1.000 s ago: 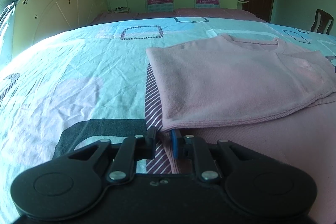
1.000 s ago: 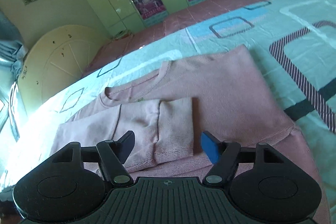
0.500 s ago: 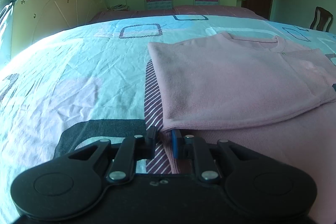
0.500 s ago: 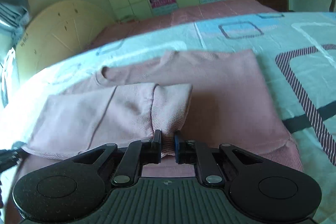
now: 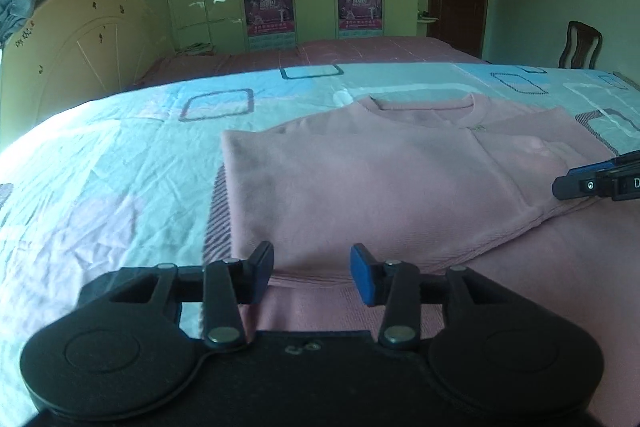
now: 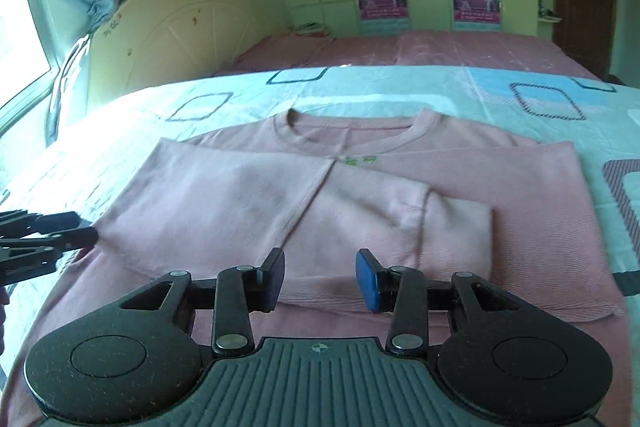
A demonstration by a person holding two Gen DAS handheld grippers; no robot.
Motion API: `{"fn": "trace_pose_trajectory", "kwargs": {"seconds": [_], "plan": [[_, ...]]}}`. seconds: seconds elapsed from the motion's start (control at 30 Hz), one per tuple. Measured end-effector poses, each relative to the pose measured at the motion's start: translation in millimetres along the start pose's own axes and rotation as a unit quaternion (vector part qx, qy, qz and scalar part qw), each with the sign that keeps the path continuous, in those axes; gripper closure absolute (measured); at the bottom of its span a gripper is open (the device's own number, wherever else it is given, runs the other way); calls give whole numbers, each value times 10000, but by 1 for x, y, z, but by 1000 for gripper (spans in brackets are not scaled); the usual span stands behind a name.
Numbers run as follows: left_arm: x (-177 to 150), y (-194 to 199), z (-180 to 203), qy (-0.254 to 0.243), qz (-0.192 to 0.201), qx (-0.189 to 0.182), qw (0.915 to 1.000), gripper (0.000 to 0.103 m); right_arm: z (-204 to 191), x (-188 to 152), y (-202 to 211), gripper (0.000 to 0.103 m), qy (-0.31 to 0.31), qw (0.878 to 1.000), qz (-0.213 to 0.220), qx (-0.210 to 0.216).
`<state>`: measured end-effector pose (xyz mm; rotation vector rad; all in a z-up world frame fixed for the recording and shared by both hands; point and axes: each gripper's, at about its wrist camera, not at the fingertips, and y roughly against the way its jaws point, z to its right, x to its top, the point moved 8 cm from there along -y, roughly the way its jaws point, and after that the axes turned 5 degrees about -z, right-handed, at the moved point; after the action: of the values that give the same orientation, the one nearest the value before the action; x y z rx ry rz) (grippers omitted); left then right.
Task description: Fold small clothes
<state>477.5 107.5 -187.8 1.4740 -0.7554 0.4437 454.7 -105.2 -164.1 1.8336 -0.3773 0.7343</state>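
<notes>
Bedsheet (image 6: 380,87) | pink sweater (image 6: 248,195) half-folded | left gripper (image 5: 312,273), right gripper (image 6: 320,277) opening, released, holding nothing

Left gripper (image 5: 312,277): matte black body, two round housings at the base, flat linkage arms pinned with silver rivets, two small screw holes mid-body. One finger pad is blue, the other dark. Right gripper (image 6: 320,279): same black build and silver pivots, but a grey ribbed centre plate with a small crosshair mark; lint specks on the housings. Seen from the other camera, its side shows a blue strip and white lettering.
</notes>
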Motion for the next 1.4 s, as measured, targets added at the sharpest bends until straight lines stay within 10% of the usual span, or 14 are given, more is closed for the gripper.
{"fn": "trace_pose_trajectory", "kwargs": {"seconds": [0.1, 0.17, 0.5, 0.93, 1.07, 1.13, 1.23, 1.4], "plan": [[-12, -16, -10, 238, -148, -97, 9996, 60, 20, -11, -7, 66, 17, 9988, -199, -450], [-15, -14, -19, 344, -153, -159, 9992, 60, 47, -14, 0, 103, -413, 9978, -187, -491], [31, -55, -8, 27, -348, -163, 9993, 41, 90, 27, -21, 103, -823, 9939, 56, -735], [86, -122, -43, 142, -342, -186, 9991, 40, 93, 68, -38, 103, -640, 9945, 235, -790], [94, -134, -44, 84, -348, -148, 9993, 38, 63, 79, -57, 48, -297, 9975, 273, -577], [99, -132, -47, 285, -406, -179, 9986, 40, 54, 82, -67, 49, -241, 9983, 198, -487], [107, -114, -37, 168, -59, -171, 9997, 40, 33, 87, -76, 82, -65, 9997, 88, -217], [99, -135, -43, 421, -320, -50, 9986, 39, -14, 89, -105, 82, 361, 9991, -183, 157]]}}
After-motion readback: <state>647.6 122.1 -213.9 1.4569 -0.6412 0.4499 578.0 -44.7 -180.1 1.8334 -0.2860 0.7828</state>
